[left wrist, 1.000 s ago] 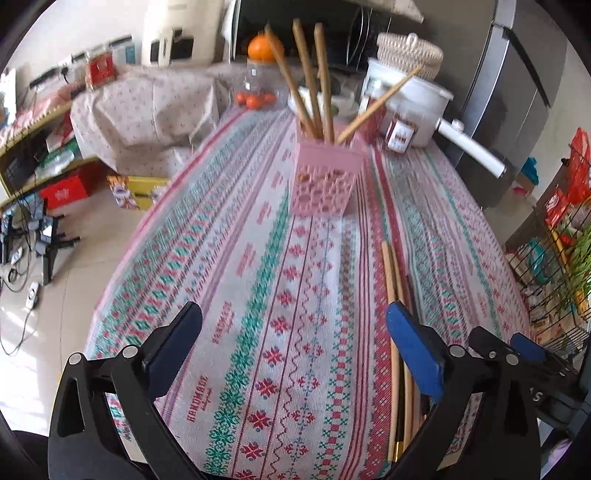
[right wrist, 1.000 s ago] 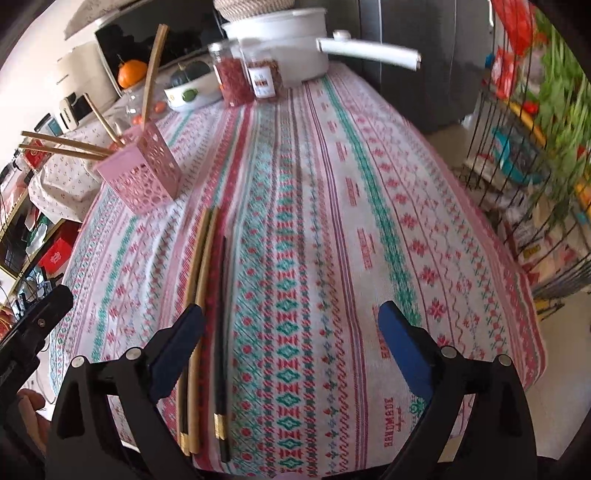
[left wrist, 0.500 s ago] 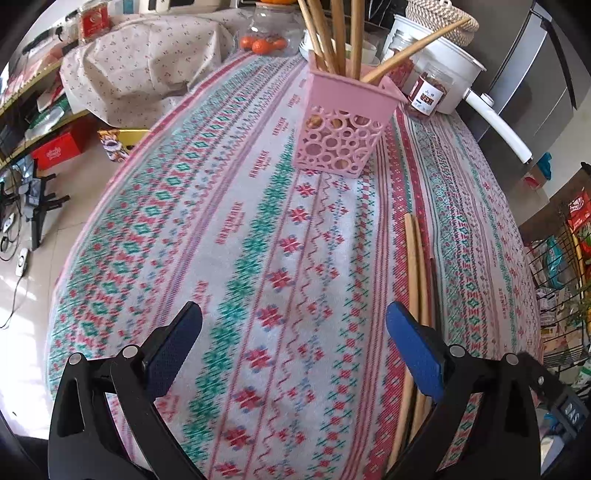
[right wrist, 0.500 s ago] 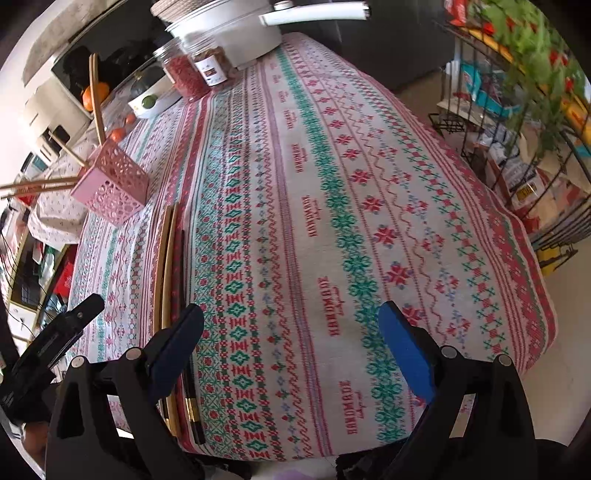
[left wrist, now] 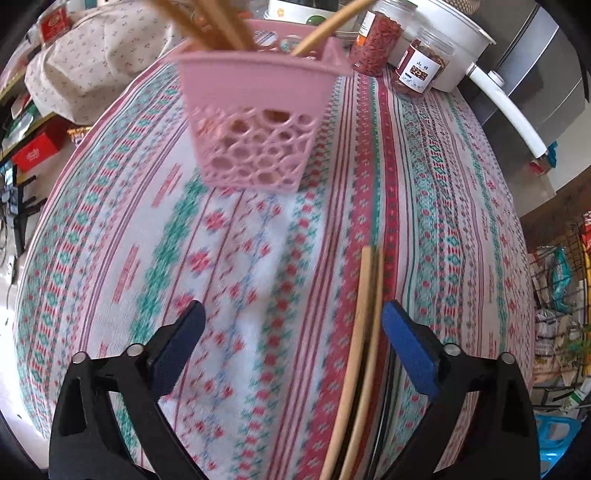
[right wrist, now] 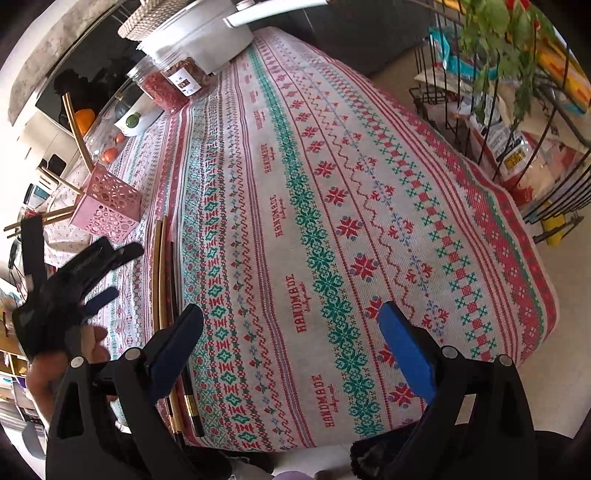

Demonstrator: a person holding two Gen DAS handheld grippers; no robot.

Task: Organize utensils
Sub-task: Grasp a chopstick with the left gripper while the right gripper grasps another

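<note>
Far left in the right wrist view, left gripper (right wrist: pixel 101 273) over the tablecloth (right wrist: pixel 332 206), held by a bare hand (right wrist: pixel 48 376), jaws spread wide and holding nothing. In its own camera, same wide gap between the blue pads (left wrist: pixel 410 350), patterned cloth between them. Just ahead, pink holder (left wrist: pixel 255 114) upright on the cloth, perforated with round holes, several wooden chopsticks (left wrist: pixel 210 26) leaning out of its top. Right of the holder and nearer the cameras, loose chopsticks (left wrist: pixel 360 354) lying flat, side by side and touching, running lengthwise along the cloth stripes; in the left wrist view passing just inside the right pad, in the right wrist view two pale ones and dark ones with gold bands (right wrist: pixel 166 295) disappearing under the left finger of the right gripper (right wrist: pixel 290 341). Right gripper likewise spread open, empty, above the cloth near the table edge. Farther back, two jars (left wrist: pixel 421 66) of red contents beside a white pot (left wrist: pixel 454 33). At far right, wire rack (right wrist: pixel 517 122) with green plant.
</note>
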